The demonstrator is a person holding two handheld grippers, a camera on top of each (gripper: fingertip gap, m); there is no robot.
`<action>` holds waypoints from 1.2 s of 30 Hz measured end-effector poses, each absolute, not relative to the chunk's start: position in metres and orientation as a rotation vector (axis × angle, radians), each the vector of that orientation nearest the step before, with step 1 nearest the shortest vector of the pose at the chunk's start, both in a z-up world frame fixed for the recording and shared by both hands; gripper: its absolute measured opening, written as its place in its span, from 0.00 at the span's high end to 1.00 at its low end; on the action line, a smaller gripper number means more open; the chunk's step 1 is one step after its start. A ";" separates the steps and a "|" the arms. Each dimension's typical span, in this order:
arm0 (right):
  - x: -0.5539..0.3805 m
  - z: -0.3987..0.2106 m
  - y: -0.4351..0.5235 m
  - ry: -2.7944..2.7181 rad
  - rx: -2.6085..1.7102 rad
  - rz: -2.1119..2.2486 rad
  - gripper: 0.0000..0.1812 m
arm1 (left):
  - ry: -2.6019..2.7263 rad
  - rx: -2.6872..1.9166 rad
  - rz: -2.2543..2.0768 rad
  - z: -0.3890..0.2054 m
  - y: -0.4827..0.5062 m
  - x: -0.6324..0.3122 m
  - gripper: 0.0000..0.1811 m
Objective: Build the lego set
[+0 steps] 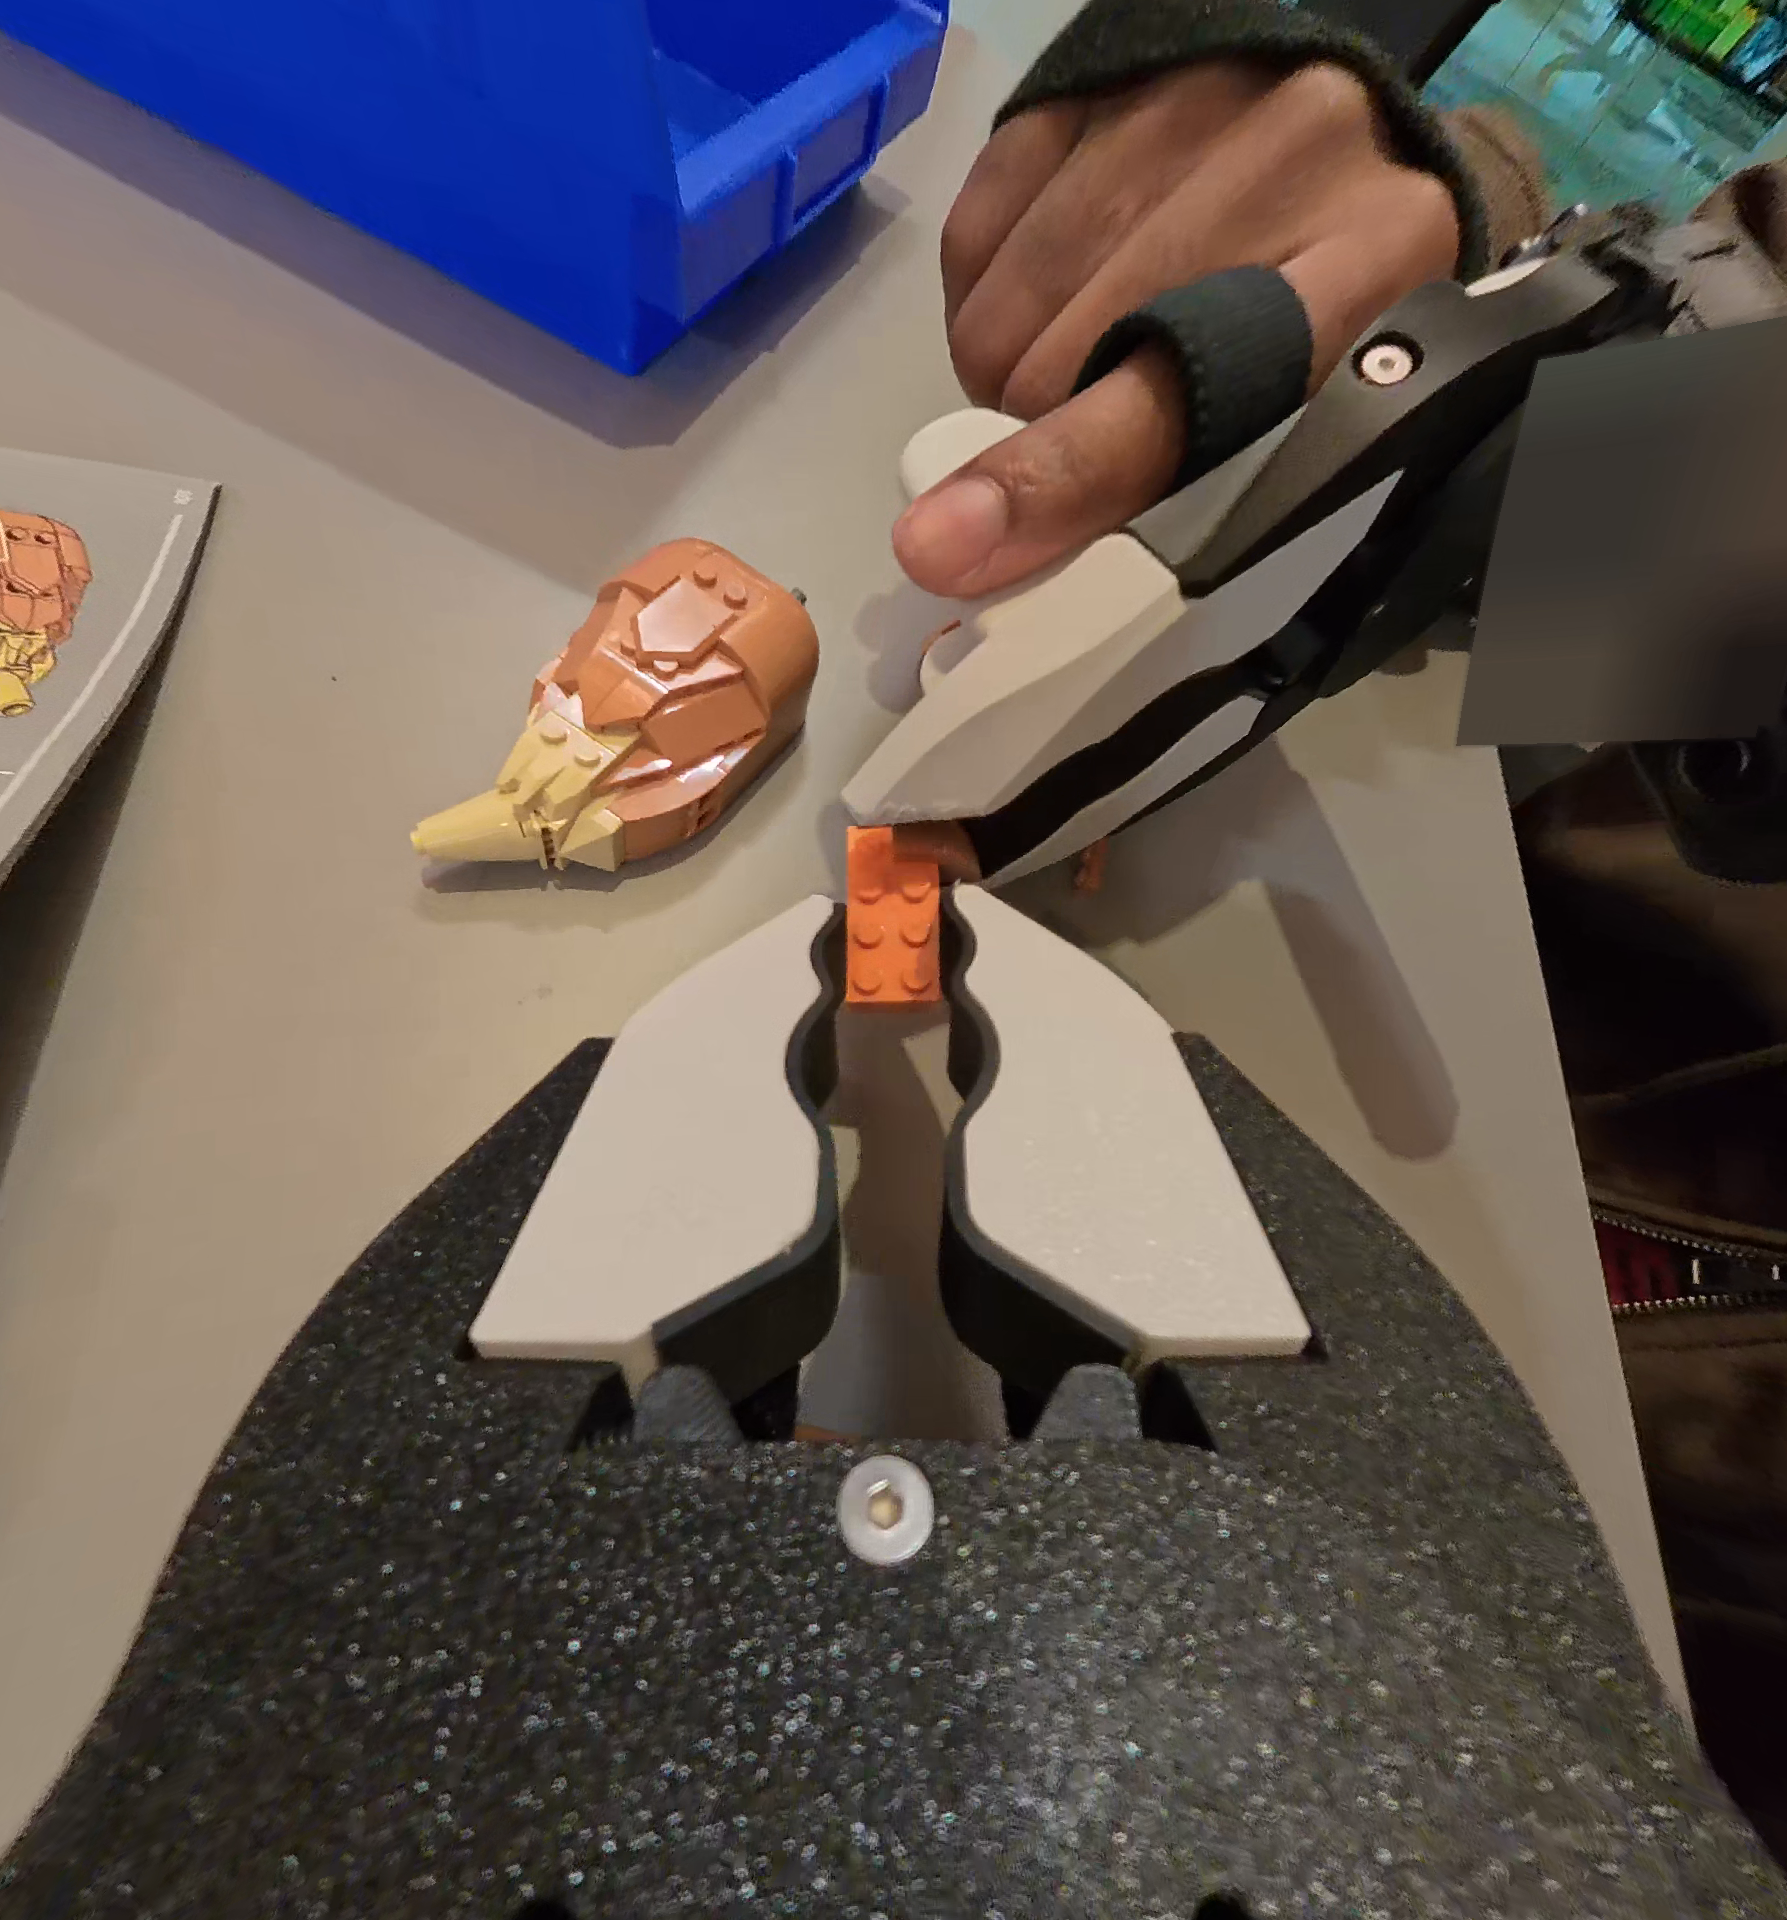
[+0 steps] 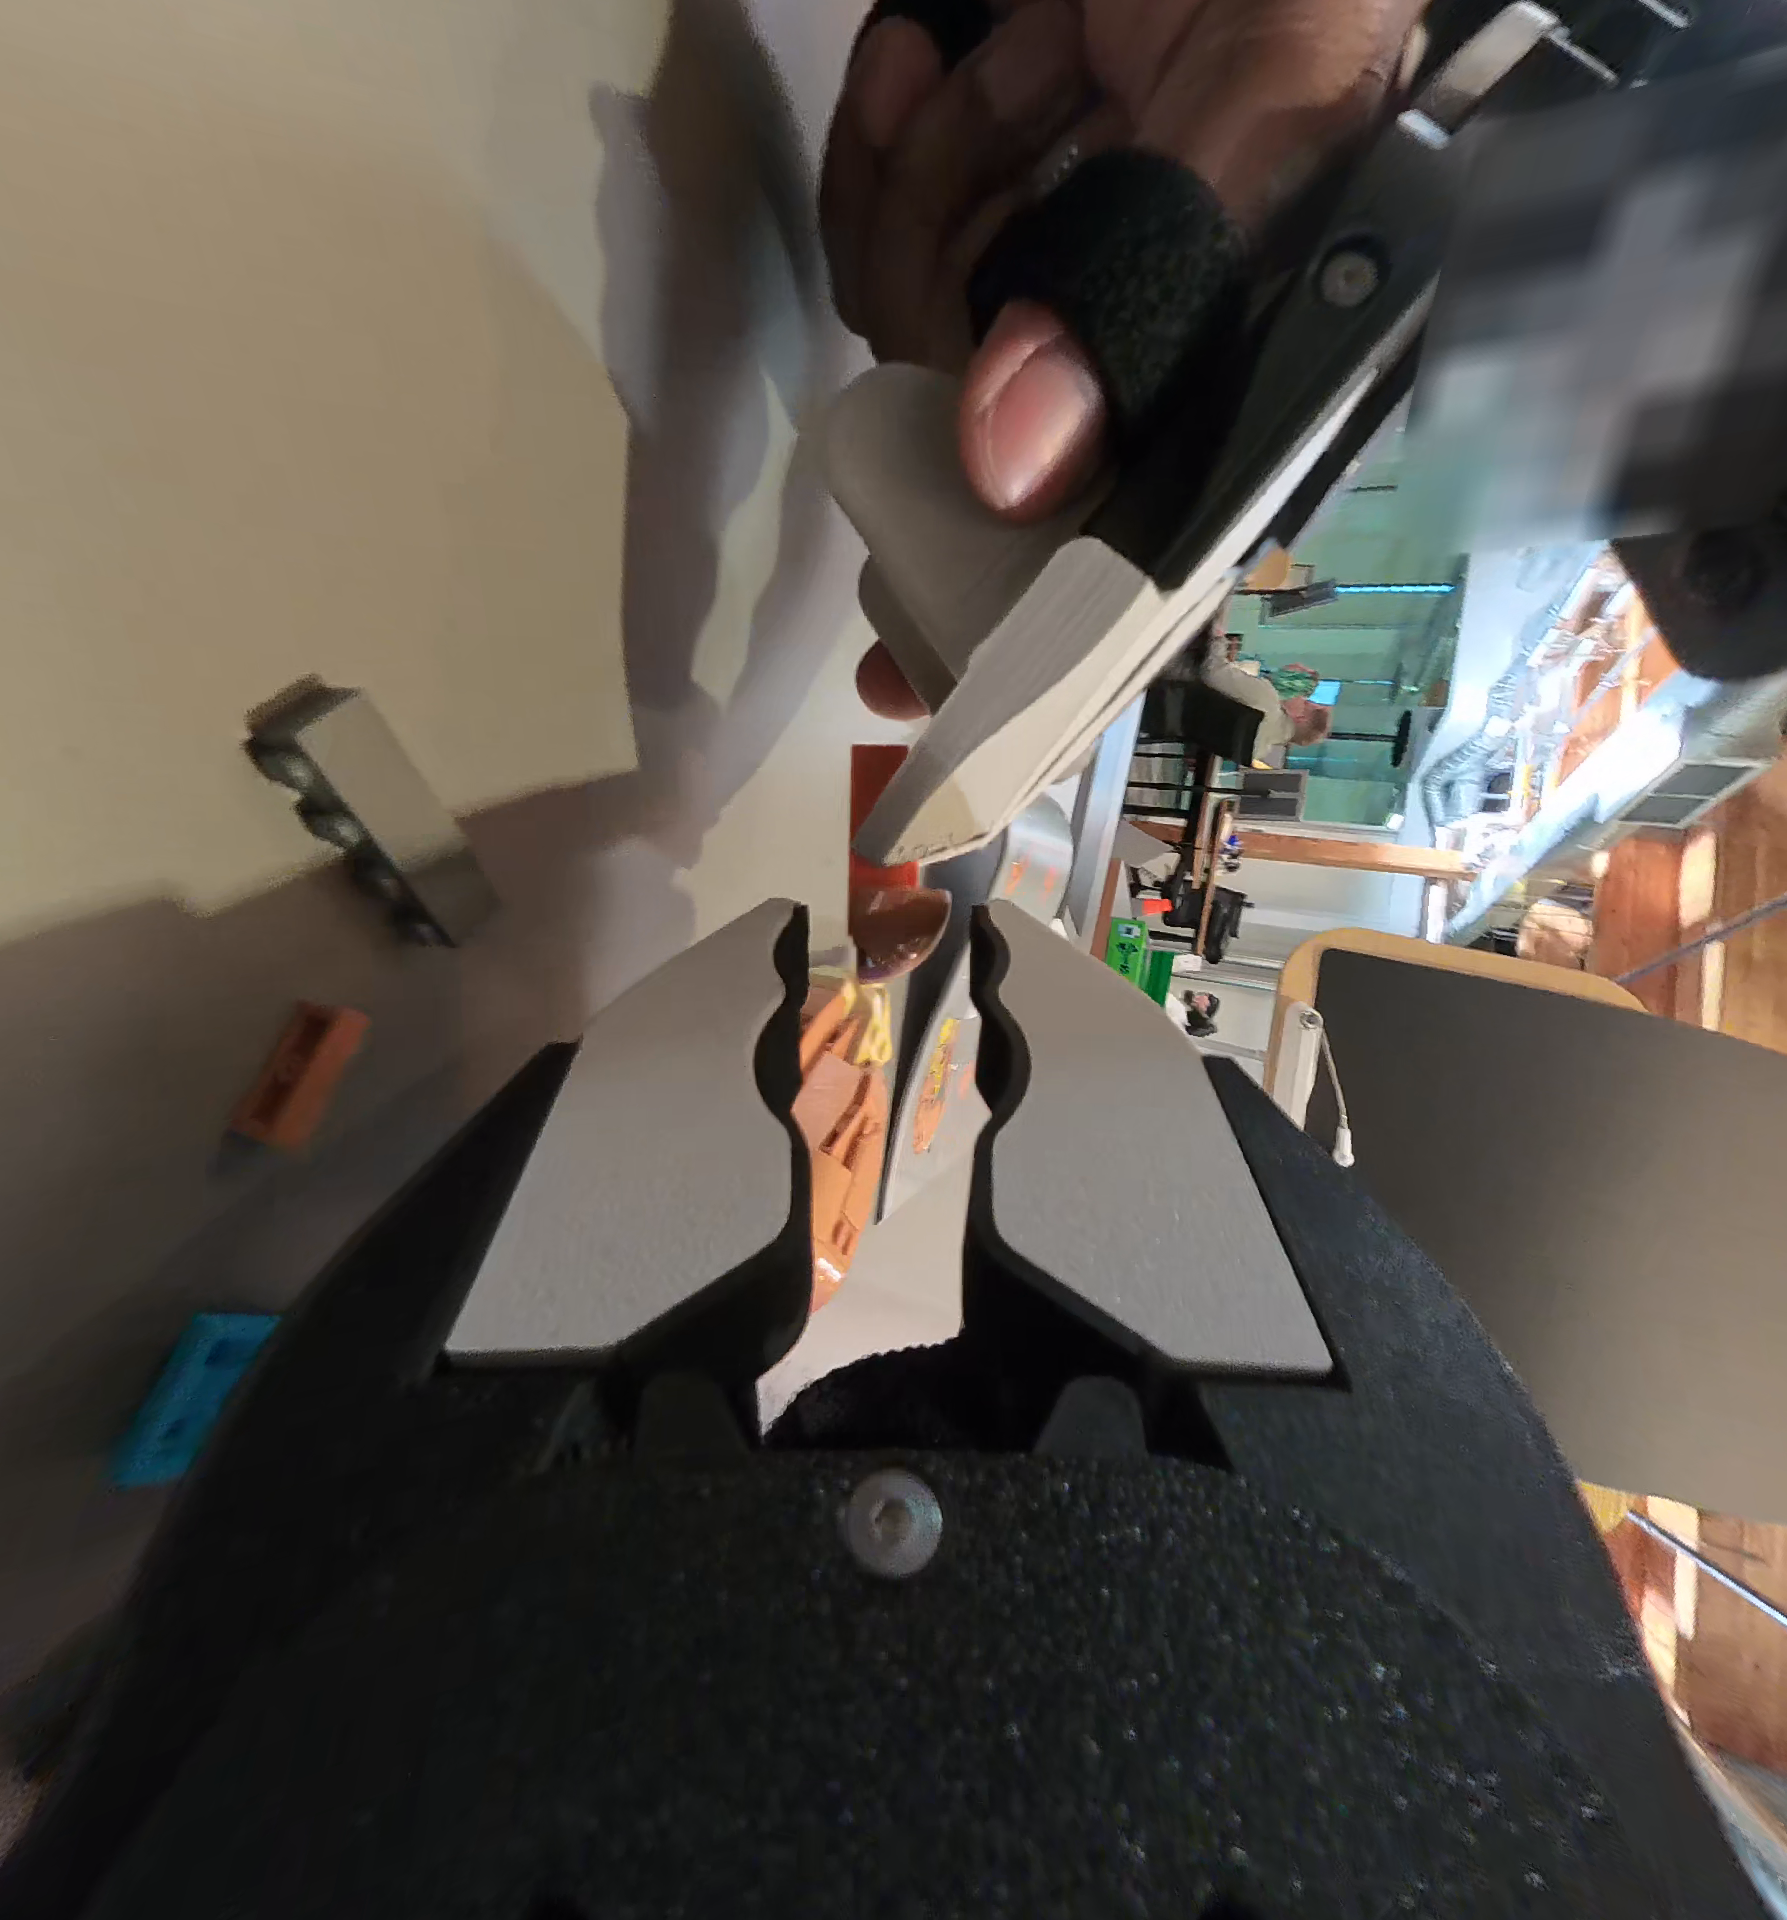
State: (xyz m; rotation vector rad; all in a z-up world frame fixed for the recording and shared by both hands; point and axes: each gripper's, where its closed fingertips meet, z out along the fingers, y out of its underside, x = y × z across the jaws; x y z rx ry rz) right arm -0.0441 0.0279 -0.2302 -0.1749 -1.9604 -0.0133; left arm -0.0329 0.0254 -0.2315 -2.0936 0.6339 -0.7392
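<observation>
I've got the left hand-held gripper (image 1: 891, 914) pinching a flat orange studded lego plate (image 1: 891, 935) between its grey finger tips, studs up, lifted a bit above the grey desk (image 1: 245, 1039) judging by the shadow under it. I'd say it's held level like that so the other piece can be pressed onto its far end w/o the plate sliding.

The right hand-held gripper (image 1: 930, 831) comes in from upper right, tilted down, its tip touching the plate's far end. A small dark brown rounded lego piece (image 1: 956, 847) sits at that tip. In the right wrist view the same brown piece (image 2: 894, 930) shows just beyond my own finger tips (image 2: 764, 935), jaws spread w/ a clear gap, and the piece doesn't look clamped from this angle; can't tell for sure if the right one grips it. The left hand-held gripper (image 2: 915, 842) crosses that view from above, pressing near the plate's edge (image 2: 873, 769).

Rest of the set: the brown-and-tan partly built lego model (image 1: 640, 717) lies on the desk left of the grippers, well apart from them, prob parked until this sub-assembly is done. Grey instruction booklet (image 1: 47, 665) at far left, open for ref. Blue plastic bin (image 1: 556, 177) behind. Loose orange brick (image 2: 297, 1075), light blue brick (image 2: 188, 1397) and grey block (image 2: 380, 810) lie on the desk in the right wrist view.
</observation>
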 end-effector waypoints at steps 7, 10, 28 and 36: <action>-0.047 -0.218 0.028 -1.867 -0.166 -0.009 0.88 | 0.589 -2.063 -0.793 -0.224 0.027 -0.033 0.91; -0.049 -0.219 0.027 -1.855 -0.154 -0.026 0.90 | 0.572 -2.051 -0.818 -0.221 0.027 -0.033 0.91; -0.049 -0.211 0.031 -1.863 -0.240 0.026 0.91 | 0.470 -2.023 -0.890 -0.213 0.030 -0.033 0.91; -0.043 -0.208 0.029 -1.931 -0.423 0.296 0.91 | 0.516 -1.944 -0.840 -0.199 0.028 -0.042 0.87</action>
